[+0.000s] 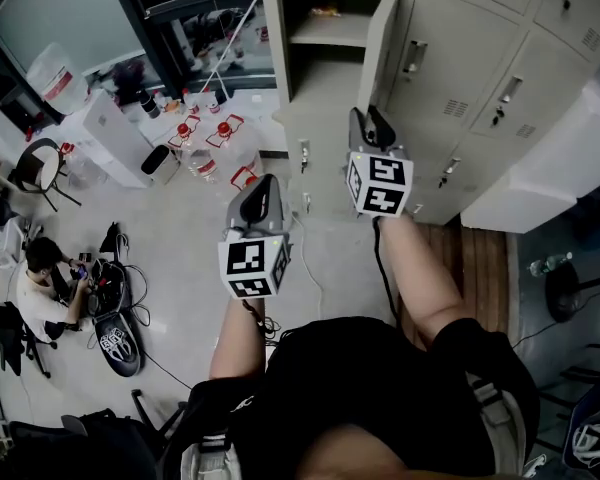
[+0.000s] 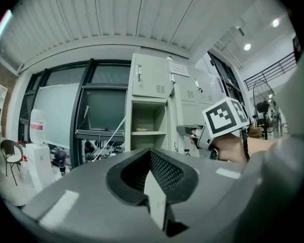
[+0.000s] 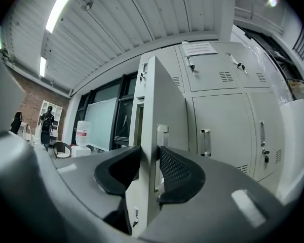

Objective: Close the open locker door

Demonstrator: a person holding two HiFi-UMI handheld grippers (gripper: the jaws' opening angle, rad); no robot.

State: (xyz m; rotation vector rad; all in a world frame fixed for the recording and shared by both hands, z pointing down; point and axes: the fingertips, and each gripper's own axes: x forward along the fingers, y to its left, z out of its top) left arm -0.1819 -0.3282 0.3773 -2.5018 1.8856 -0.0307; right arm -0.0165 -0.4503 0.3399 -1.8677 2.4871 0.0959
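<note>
The open locker door (image 1: 382, 43) is a beige panel swung out from its compartment (image 1: 325, 13), which holds a shelf with a small item on it. In the right gripper view the door's free edge (image 3: 164, 100) stands between the jaws of my right gripper (image 3: 149, 158), just below the door's handle. The pads sit close on either side and do not visibly squeeze it. In the head view my right gripper (image 1: 368, 123) reaches the door's lower end. My left gripper (image 1: 262, 190) hangs lower and to the left, away from the lockers, shut with nothing in it (image 2: 149, 158).
Closed beige lockers (image 1: 460, 63) fill the wall right of the open one. A white box (image 1: 555, 168) stands at the far right. Water bottles (image 1: 205, 133), a white appliance (image 1: 105, 133), a chair (image 1: 35, 163) and a seated person (image 1: 45, 278) are to the left.
</note>
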